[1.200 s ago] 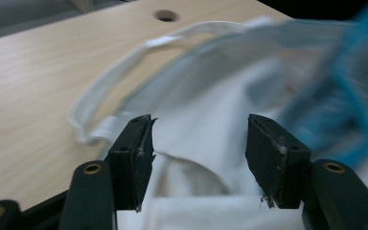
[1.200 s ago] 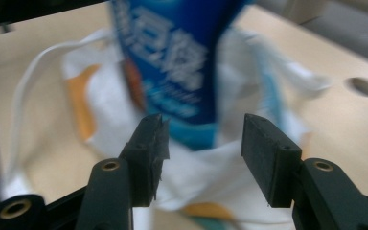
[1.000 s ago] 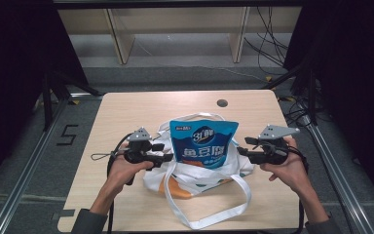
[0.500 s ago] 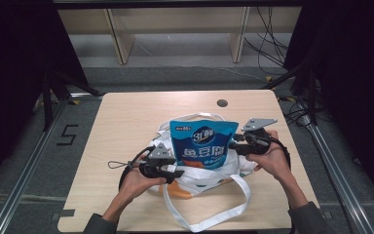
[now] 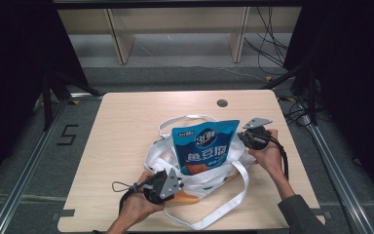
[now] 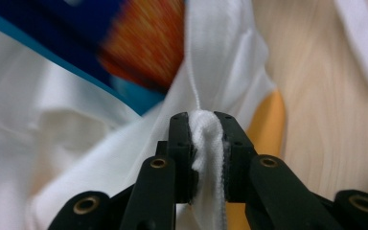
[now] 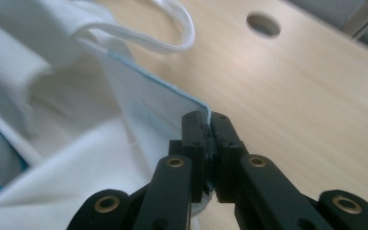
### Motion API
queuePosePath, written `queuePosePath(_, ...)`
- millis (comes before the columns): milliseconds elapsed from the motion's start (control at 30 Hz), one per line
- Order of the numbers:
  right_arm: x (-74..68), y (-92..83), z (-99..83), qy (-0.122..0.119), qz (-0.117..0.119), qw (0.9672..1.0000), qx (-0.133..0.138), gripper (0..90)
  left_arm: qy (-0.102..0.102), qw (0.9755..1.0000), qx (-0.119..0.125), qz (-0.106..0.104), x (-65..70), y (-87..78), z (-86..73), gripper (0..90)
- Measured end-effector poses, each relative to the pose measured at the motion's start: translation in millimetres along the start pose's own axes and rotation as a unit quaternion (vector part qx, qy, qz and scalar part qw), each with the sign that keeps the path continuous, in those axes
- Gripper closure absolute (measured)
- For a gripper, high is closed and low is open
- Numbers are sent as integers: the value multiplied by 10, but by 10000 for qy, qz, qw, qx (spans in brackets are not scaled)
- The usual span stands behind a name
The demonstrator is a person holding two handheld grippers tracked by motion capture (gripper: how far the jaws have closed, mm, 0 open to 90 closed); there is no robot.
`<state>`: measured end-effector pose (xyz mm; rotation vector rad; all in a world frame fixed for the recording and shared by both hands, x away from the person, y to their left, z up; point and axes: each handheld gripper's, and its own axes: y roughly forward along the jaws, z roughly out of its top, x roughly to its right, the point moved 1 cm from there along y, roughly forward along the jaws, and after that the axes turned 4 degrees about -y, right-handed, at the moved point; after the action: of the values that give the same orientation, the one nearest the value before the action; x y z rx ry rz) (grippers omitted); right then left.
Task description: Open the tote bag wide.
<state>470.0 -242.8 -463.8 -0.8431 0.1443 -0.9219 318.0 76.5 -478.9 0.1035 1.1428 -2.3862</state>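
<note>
A blue snack bag [image 5: 204, 148] stands upright inside a white cloth tote bag [image 5: 161, 155] in the middle of the table. My left gripper [image 5: 179, 186] is at the tote's near left side. In the left gripper view it [image 6: 206, 129] is shut on a bunched fold of the white cloth [image 6: 220, 62], with the snack bag's blue and orange print [image 6: 139, 43] just beyond. My right gripper [image 5: 242, 137] is at the snack bag's top right corner. In the right gripper view it [image 7: 208, 125] is shut on that thin, blue-edged corner [image 7: 148, 110].
The tote's white handles loop out at the back [image 5: 185, 118] and toward the front edge [image 5: 224, 207]. An orange patch [image 5: 184, 197] shows under the tote near my left hand. A round hole [image 5: 222, 103] lies in the wooden table [image 5: 126, 126] behind the bag.
My left gripper moved right and toward the table's front edge, onto the tote's cloth. My right gripper moved left and away, up to the snack bag's corner.
</note>
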Motion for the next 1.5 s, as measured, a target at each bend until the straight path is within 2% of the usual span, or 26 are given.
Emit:
queuePosePath(67, 10, 104, -81, 35, 93, 9997, -233, 865, -11, 9997, -159, -174, 83, 120, -112, 777)
queuePosePath(100, 18, 144, -109, 24, 84, 9997, -243, 865, -153, 9995, -121, -242, 125, 168, -156, 776)
queuePosePath(200, 36, 187, -146, 257, 240, 9990, -283, 865, -299, 9991, -148, -262, 99, 183, -173, 775)
queuePosePath(333, -12, 233, -162, -109, 47, 9996, -241, 842, -566, 9979, -63, -309, 69, 166, -179, 763)
queuePosePath(400, 19, 133, -117, 28, -65, 9997, -227, 728, -765, 9963, 50, -384, 53, 113, -158, 713)
queuePosePath(433, 46, 58, -94, 67, -105, 9999, -109, 698, -981, 9939, 181, -468, 29, 84, -145, 666)
queuePosePath(500, 83, -143, -52, 295, -3, 9994, 196, 639, -1572, 9839, 500, -692, 4, 3, -103, 567)
queuePosePath(567, 119, -406, -9, 519, 288, 9961, 658, 606, -1668, 9805, 713, -763, -20, -76, -47, 484)
queuePosePath(600, 109, -532, -1, 529, 357, 9944, 839, 590, -1851, 9751, 889, -838, -37, -123, 8, 448)
queuePosePath(700, -71, -811, 15, 527, 931, 9891, 1008, 572, -2100, 9655, 1231, -921, -119, -233, 104, 408)
queuePosePath(800, -298, -897, 46, 94, 1264, 9869, 1002, 576, -2115, 9659, 1376, -578, -264, -384, 161, 413)
queuePosePath(900, -486, -877, 59, -262, 1597, 9830, 867, 696, -2099, 9696, 1258, -32, -494, -455, 96, 492)
queuePosePath(933, -538, -817, 56, -401, 1625, 9824, 830, 748, -2300, 9644, 1303, -35, -540, -441, 66, 530)
queuePosePath(1000, -580, -714, 29, -437, 1537, 9851, 637, 799, -2532, 9580, 1343, 38, -663, -388, -31, 602)
queuePosePath(1033, -597, -643, 4, -446, 1557, 9855, 498, 823, -2571, 9585, 1222, 184, -691, -350, -80, 652)
queuePosePath(1067, -600, -571, -26, -485, 1589, 9850, 459, 845, -2470, 9627, 1084, 207, -718, -314, -133, 685)
queuePosePath(1100, -615, -522, -59, -483, 1666, 9843, 330, 868, -2660, 9577, 1092, 80, -703, -243, -186, 732)
queuePosePath(1133, -652, -473, -106, -517, 1730, 9833, 221, 890, -2778, 9551, 1024, -35, -689, -194, -230, 776)
queuePosePath(1167, -675, -475, -141, -619, 1763, 9824, 7, 900, -2702, 9591, 841, -82, -677, -154, -276, 820)
queuePosePath(1233, -729, -481, -215, -926, 1739, 9804, -59, 900, -2577, 9646, 562, -29, -615, -68, -340, 857)
queuePosePath(1267, -773, -499, -265, -912, 1746, 9801, -244, 900, -2507, 9668, 480, -79, -602, -21, -391, 869)
queuePosePath(1333, -824, -464, -384, -1009, 1787, 9783, -287, 900, -2623, 9639, 433, -165, -591, 59, -451, 882)
queuePosePath(1367, -855, -422, -443, -906, 1741, 9798, -370, 900, -2726, 9614, 374, -107, -574, 115, -475, 890)
queuePosePath(1400, -888, -392, -471, -749, 1557, 9836, -527, 900, -2660, 9635, 285, -103, -569, 155, -496, 892)
queuePosePath(1433, -890, -353, -480, -946, 1563, 9820, -477, 900, -2641, 9642, 222, -73, -561, 205, -519, 893)
queuePosePath(1500, -917, -304, -499, -975, 1452, 9829, -570, 900, -2688, 9630, 174, -33, -587, 243, -537, 893)
